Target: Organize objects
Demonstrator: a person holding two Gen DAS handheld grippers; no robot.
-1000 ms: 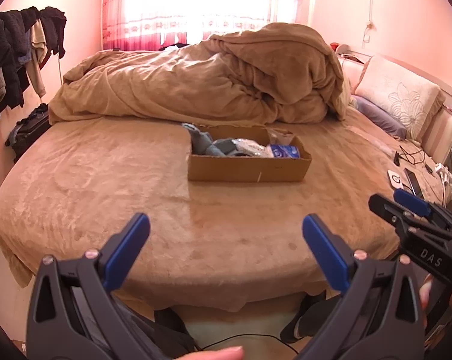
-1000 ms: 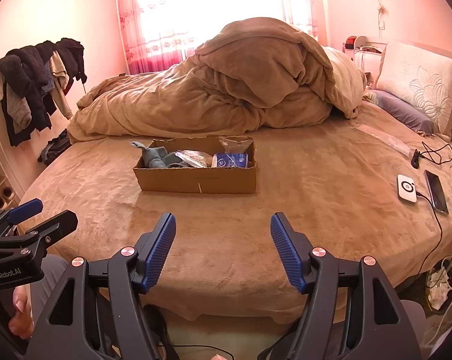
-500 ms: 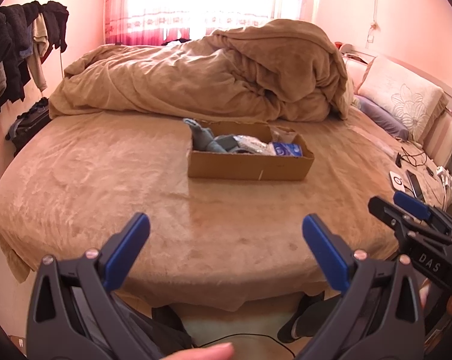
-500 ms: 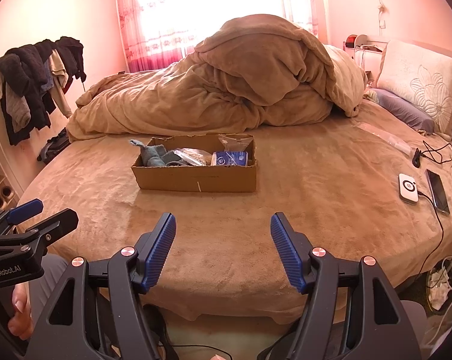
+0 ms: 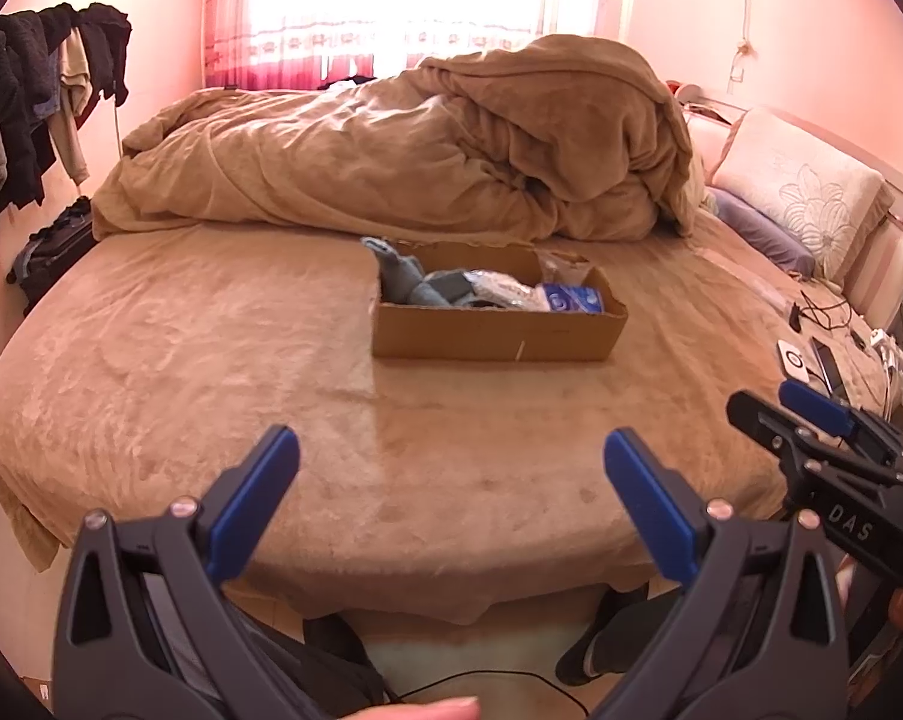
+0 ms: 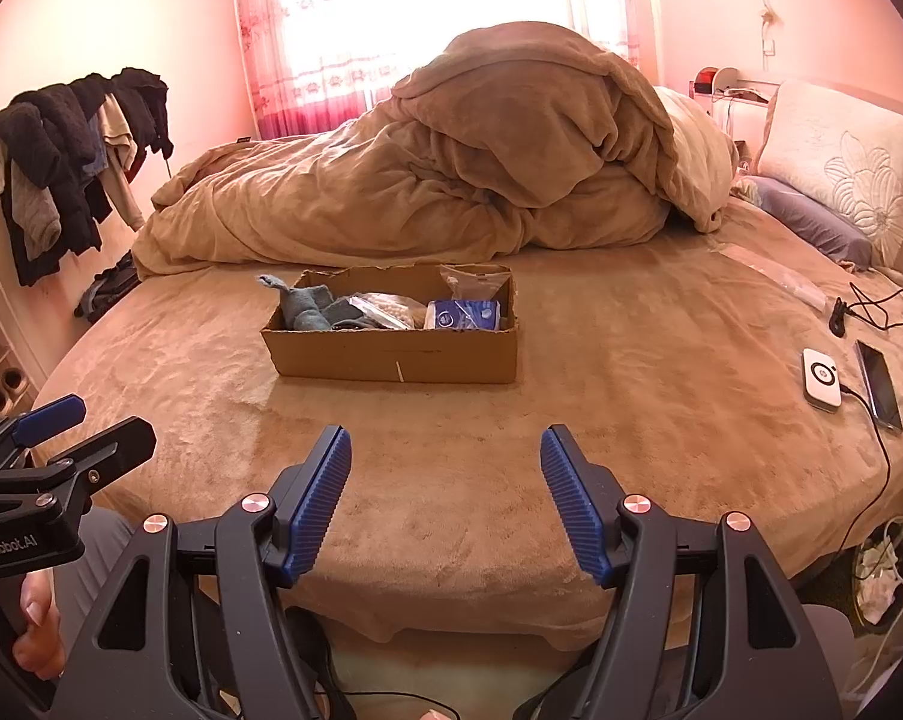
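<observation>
A: Noting positions against the cardboard box [image 6: 391, 336]; it sits on the bed [image 6: 631, 420], just before the heaped duvet [image 6: 511, 168], long axis running crosswise to both views.

B: Contents?

A: Grey-blue cloth [image 6: 307, 306] at the box's left end, one tail poking over the rim; clear packet [image 6: 391, 306] in the middle; blue-and-white pack [image 6: 463, 315] at its right end; all inside the walls.

B: Tongs?

A: Left tongs [image 5: 451, 486] released, jaws wide, nothing between them; right tongs [image 6: 445, 492] likewise released and bare; both hang at the bed's near edge, well short of the box.

B: Which is nearer?

A: Box lies ahead and a touch right of the left tongs, ahead and slightly left of the right tongs; so about between them; I cannot call either nearer.

B: Stage?

A: Fits either things due out of the box or things gathered in; phone [image 6: 880, 387] and white charger [image 6: 820, 378] lie far right of it.
</observation>
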